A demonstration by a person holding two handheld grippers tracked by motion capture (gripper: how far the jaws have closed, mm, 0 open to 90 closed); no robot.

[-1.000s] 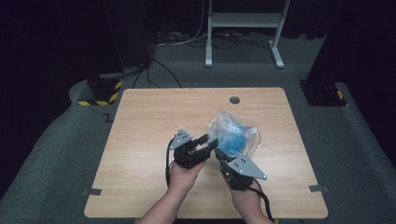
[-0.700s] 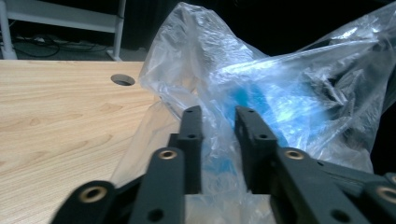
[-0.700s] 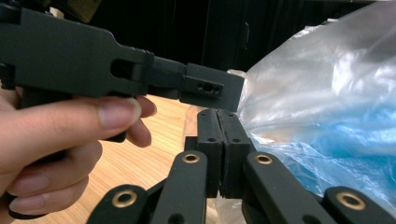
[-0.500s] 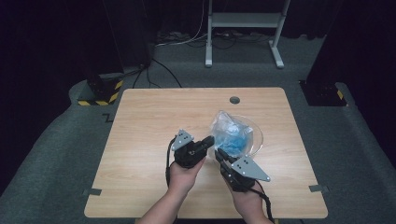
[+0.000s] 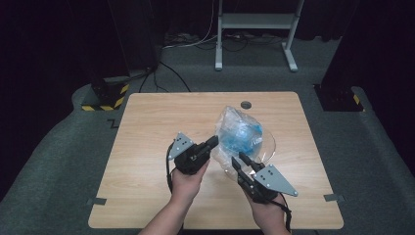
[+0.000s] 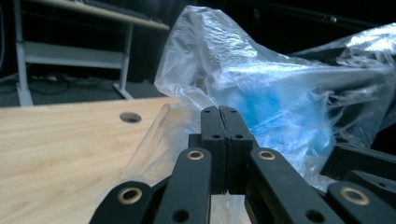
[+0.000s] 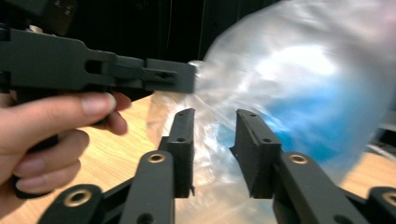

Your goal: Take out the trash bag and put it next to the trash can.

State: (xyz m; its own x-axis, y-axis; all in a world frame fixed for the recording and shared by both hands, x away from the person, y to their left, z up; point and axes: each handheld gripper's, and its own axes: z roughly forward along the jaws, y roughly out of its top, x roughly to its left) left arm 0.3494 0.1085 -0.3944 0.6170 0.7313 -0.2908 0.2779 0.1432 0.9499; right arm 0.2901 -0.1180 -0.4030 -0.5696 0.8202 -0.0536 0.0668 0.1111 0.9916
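A clear plastic bag (image 5: pixel 240 134) with blue contents lies right of the table's middle. My left gripper (image 5: pixel 214 142) reaches it from the left, and its black jaws (image 6: pixel 219 114) are shut, pinching the bag's (image 6: pixel 280 93) near-left edge. The right gripper view shows that left gripper (image 7: pixel 192 77) side on, its tip at the crinkled film. My right gripper (image 5: pixel 237 160) points at the bag's near side. Its jaws (image 7: pixel 215 119) have just been opening and stand apart; the bag's film (image 7: pixel 299 84) lies just beyond their tips, and the pads press on nothing.
The light wooden table (image 5: pixel 147 127) has a round hole (image 5: pixel 245 105) near its far edge. A clear round rim (image 5: pixel 271 147) shows under the bag's right side. A white metal stand (image 5: pixel 254 29) and cables are on the floor beyond the table.
The left jaws have closed onto the bag's edge. The right jaws, shut a second ago, have opened, and that gripper has lifted slightly.
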